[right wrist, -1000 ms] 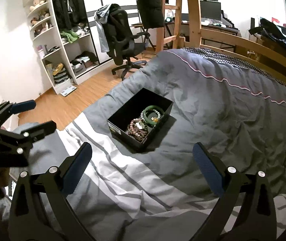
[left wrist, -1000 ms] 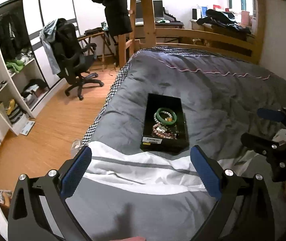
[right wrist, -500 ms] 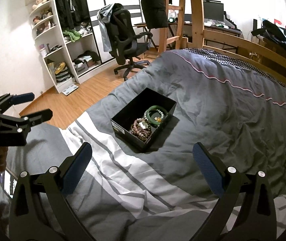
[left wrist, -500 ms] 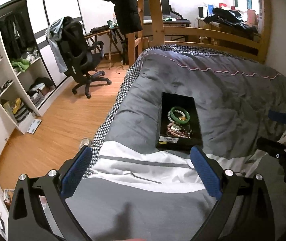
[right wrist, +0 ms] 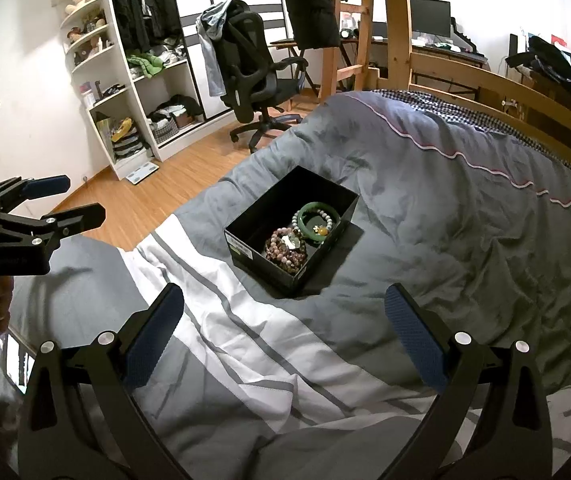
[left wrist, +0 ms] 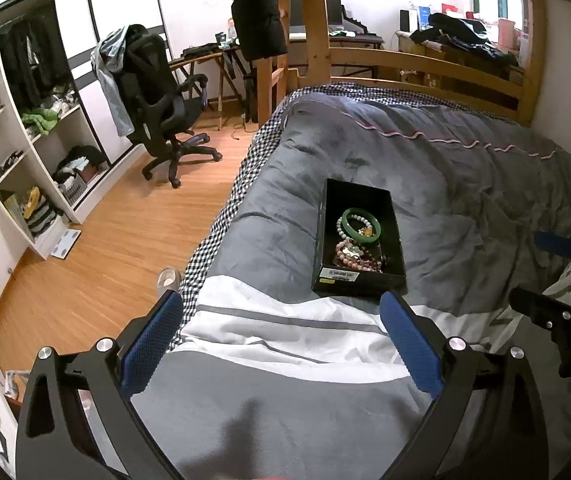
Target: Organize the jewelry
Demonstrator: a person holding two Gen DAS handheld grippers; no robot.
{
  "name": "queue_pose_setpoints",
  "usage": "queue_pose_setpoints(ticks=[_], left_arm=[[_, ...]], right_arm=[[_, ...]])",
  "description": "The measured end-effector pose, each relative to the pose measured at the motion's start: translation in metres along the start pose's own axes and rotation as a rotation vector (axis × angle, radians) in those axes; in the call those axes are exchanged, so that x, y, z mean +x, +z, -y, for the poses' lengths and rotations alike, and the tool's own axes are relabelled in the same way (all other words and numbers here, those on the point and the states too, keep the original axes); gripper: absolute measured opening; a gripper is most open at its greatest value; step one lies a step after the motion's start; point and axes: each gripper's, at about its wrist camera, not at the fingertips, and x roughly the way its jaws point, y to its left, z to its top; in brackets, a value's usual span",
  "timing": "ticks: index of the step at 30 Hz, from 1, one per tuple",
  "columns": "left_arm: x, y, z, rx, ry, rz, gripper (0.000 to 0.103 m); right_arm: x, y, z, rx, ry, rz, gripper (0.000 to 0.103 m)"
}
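On the bed (left wrist: 465, 184), centre: black box (right wrist: 245, 246) w/ green bangle (left wrist: 361, 221) and bead bracelets (right wrist: 287, 246) inside. We hold L gripper (left wrist: 281, 324) and R gripper (right wrist: 283, 314) short of it, both w/ jaws wide apart, empty.

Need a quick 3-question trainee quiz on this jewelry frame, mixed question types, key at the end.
1. True or false: the black box on the bed has its lid on.
2. Multiple choice: the green bangle lies A) on the duvet beside the box, B) inside the box, C) between the right gripper's fingers.
3. Short answer: is the left gripper holding anything, and how do its fingers stand?

Key:
1. False. The box is open at the top, with the bangle and bead bracelets showing inside.
2. B.
3. Nothing. Its fingers are spread wide, short of the box; the right gripper is the same.
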Motion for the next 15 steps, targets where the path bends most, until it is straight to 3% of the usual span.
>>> queue_pose_setpoints(ticks=[15], left_arm=[[0.011, -0.006, 0.003, -0.032, -0.019, -0.012, 0.097]], right_arm=[[0.012, -0.007, -0.001, 0.001, 0.021, -0.023, 0.099]])
